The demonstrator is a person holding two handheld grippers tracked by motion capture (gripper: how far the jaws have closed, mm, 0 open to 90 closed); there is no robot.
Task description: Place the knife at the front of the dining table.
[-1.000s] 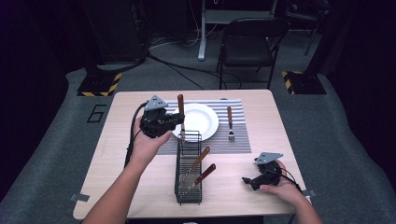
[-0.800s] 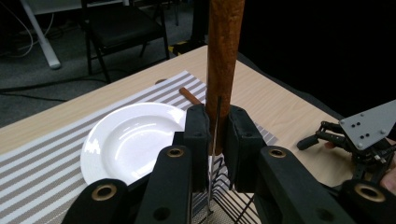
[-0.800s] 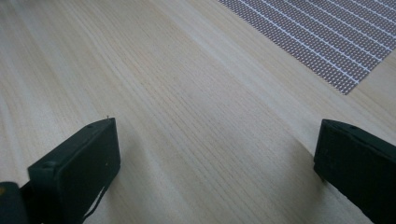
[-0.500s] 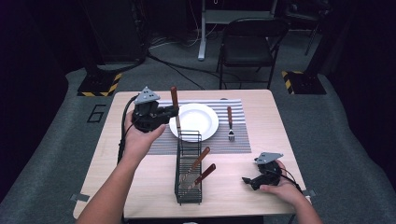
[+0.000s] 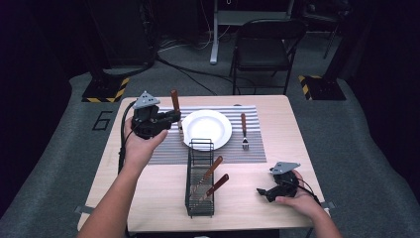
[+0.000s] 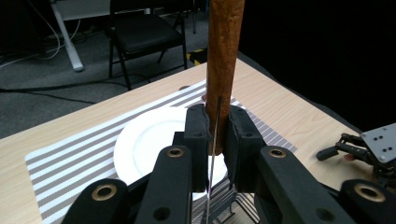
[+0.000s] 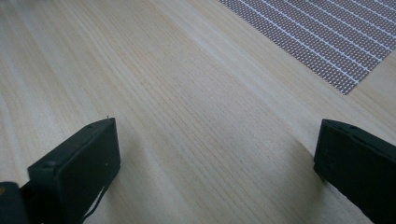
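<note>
While left gripper [image 6: 215, 140] clamps wood-handled knife [image 6: 223, 70] upright, handle up, thin blade edge running down between jaws, place-setting looks mid-step: knife held above striped placemat [image 5: 168, 148], just left of white plate [image 5: 207, 128]. Fork [image 5: 243, 130] lies right of plate. Next move, likely: lower and lay knife flat on bare mat strip left of plate. Right gripper [image 5: 271, 191], jaws spread wide, rests on table [image 5: 297, 144] near right corner. Wire caddy [image 5: 200, 179], two more utensils inside, stands near of plate; room tight on that side.
</note>
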